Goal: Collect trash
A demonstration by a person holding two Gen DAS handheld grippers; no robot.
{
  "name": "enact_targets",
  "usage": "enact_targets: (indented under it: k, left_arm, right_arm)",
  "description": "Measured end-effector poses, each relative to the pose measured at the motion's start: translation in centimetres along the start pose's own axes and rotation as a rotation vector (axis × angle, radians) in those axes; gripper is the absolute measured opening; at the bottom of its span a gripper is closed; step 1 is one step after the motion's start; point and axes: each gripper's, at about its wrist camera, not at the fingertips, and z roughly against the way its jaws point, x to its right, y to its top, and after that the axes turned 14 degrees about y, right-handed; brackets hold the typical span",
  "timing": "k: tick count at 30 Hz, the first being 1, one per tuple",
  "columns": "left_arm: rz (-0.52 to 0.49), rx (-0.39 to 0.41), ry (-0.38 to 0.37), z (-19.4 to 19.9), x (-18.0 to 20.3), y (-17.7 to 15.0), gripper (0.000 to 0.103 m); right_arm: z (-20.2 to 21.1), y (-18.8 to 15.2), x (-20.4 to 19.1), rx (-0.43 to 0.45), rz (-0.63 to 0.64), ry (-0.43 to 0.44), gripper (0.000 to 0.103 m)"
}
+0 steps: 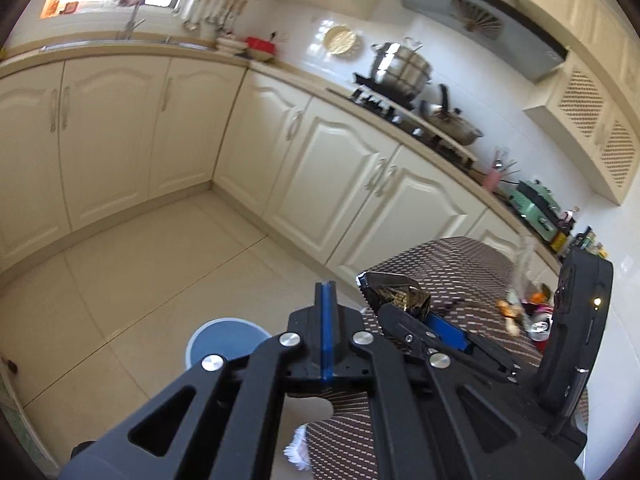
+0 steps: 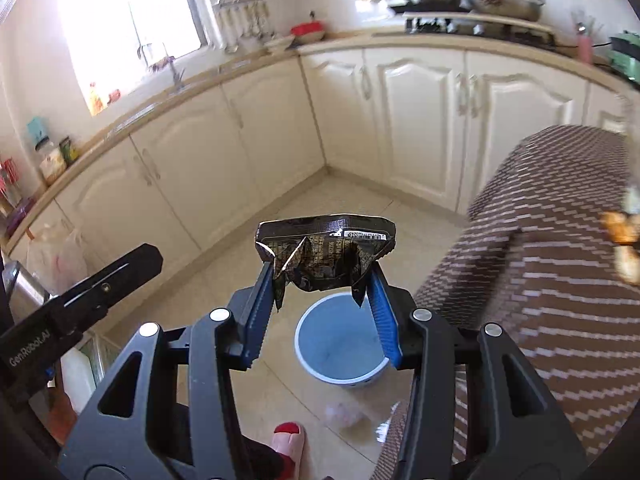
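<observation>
Presently catalogued, largest first: cream kitchen cabinets (image 2: 420,120) along two walls; a tabletop (image 2: 560,280) under a brown patterned cloth, with food scraps (image 1: 512,312) lying on it; a blue-lined waste bin (image 2: 340,344) on the tiled floor, beside the tabletop. The right gripper (image 2: 322,280) is clamped on a crumpled black foil wrapper (image 2: 326,248), the wrapper pinched between its blue pads and hanging above the bin's mouth. The left gripper (image 1: 328,292) is closed, its pads pressed together with nothing between, just left of the right one.
</observation>
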Motion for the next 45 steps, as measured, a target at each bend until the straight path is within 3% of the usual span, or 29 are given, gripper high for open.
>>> enact_targets:
  k: [5,10,16,21,28,32,41,45]
  left_arm:
    - [0.019,-0.072,0.063,-5.3,-3.3,-0.4,0.000]
    - [0.038,-0.153,0.083,-9.3,-5.3,-0.8,0.000]
    - [-0.011,-0.123,0.054,-9.3,-3.3,-0.2,0.000]
    - [-0.065,-0.089,-0.009,-7.8,1.1,-0.1,0.000]
    - [-0.107,-0.092,-0.012,-7.2,4.0,-0.9,0.000]
    - [-0.097,-0.110,0.007,-8.0,3.2,-0.9,0.001]
    - [-0.043,-0.191,0.144,-12.0,-1.9,-1.1,0.002]
    - [-0.023,-0.215,0.147,-13.1,-3.5,-1.4,0.002]
  right_arm:
    - [-5.8,-0.9,1.5,-0.083,-0.024,0.012,0.045]
    - [-7.5,-0.9,3.1,-0.103,-0.043,-0.009,0.045]
    - [-4.7,-0.4,4.7,-0.042,-0.052,-0.041,0.045]
    - [0.2,0.4,5.6,0.035,-0.050,-0.078,0.045]
    - [0.9,0.4,6.0,0.041,-0.049,-0.073,0.045]
    - [-0.5,0.3,5.8,0.012,-0.046,-0.065,0.045]
    - [-6.6,0.1,4.9,-0.063,-0.033,-0.039,0.046]
    - [-8.0,-0.4,4.8,-0.089,-0.033,-0.039,0.046]
